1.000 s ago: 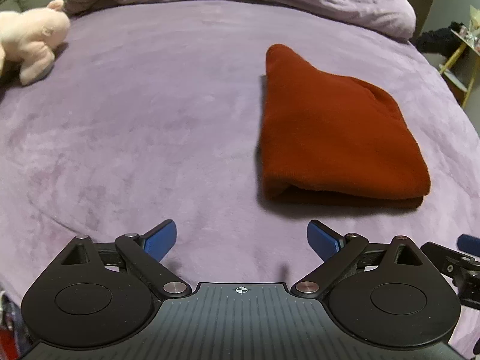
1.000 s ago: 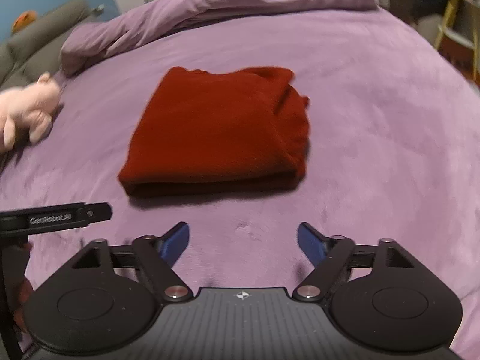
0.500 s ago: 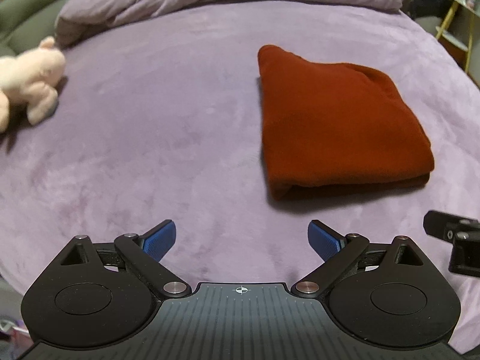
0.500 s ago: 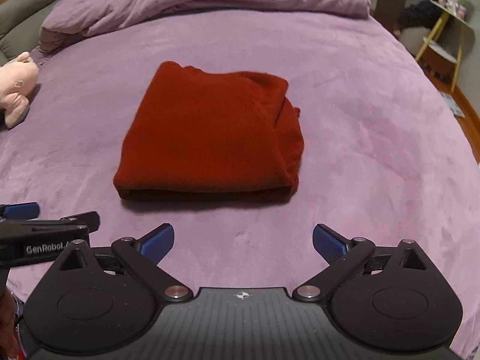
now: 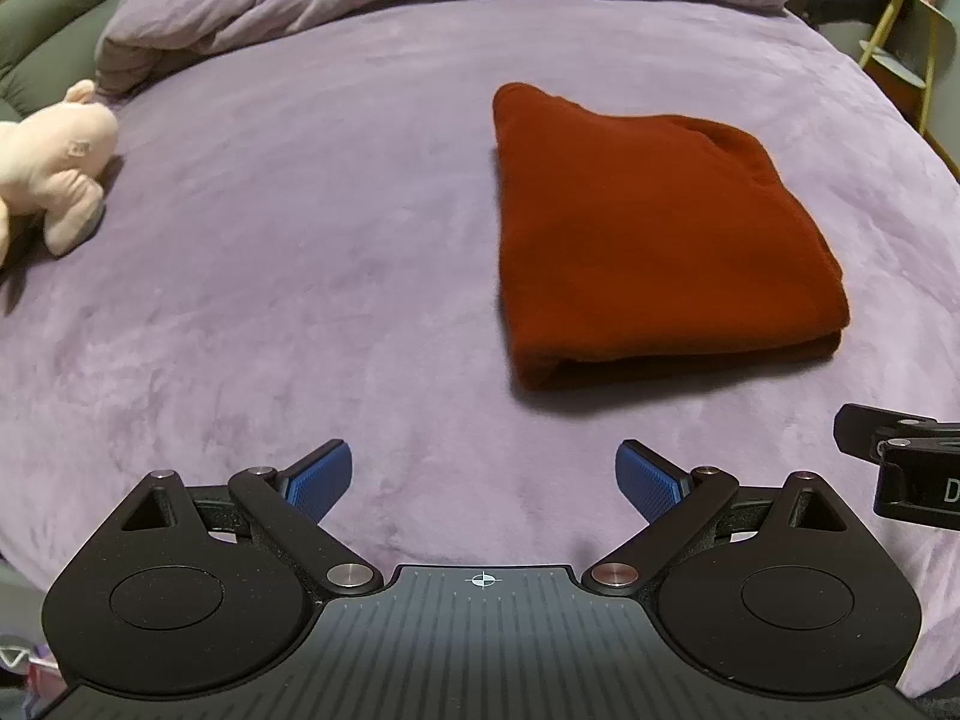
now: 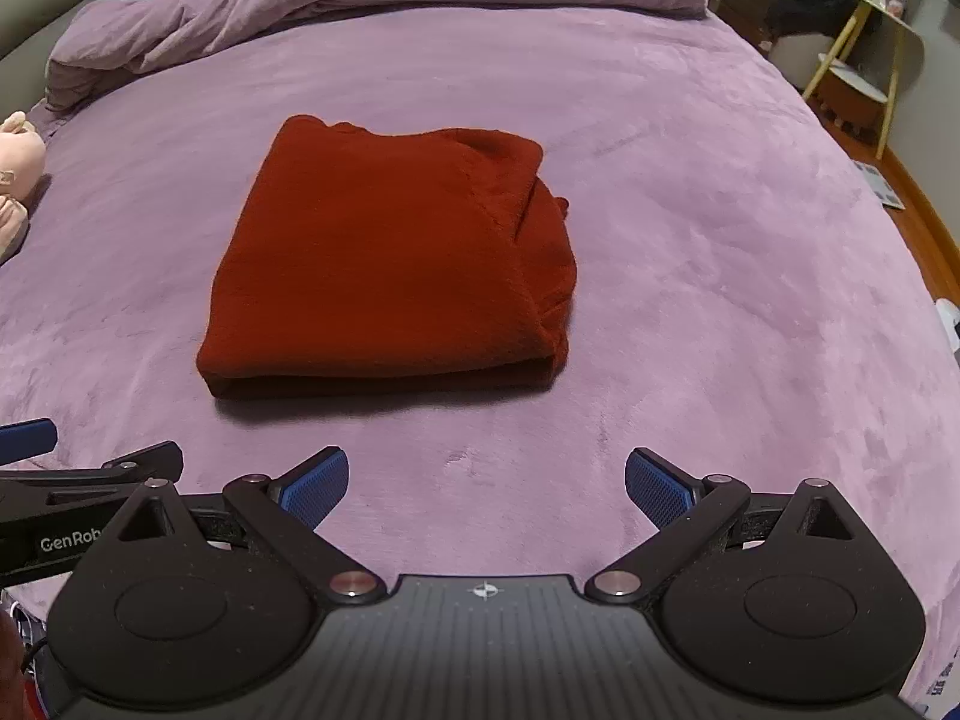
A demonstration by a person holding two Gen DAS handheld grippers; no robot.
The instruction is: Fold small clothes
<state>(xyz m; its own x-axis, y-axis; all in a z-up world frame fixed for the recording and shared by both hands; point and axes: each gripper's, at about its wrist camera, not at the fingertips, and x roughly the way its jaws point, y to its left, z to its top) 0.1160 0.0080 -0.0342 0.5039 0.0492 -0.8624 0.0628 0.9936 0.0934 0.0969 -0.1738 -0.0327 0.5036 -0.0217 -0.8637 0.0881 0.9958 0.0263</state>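
The left tool (image 5: 483, 477) is made of matt black plastic. Its two fingers end in blue pads (image 5: 317, 480) with a fine ribbed texture. Each finger joins a black link arm with a round silver screw (image 5: 347, 573) at the pivot. On both sides there is a large rounded black housing with a shallow circle pressed into it and a triangular hole near the top. The middle plate is dark grey with thin parallel grooves and a small white cross mark.

The right tool (image 6: 486, 483) has the same shape and colours. White letters "GenRob" are printed on the side of the left tool, seen from the right wrist.
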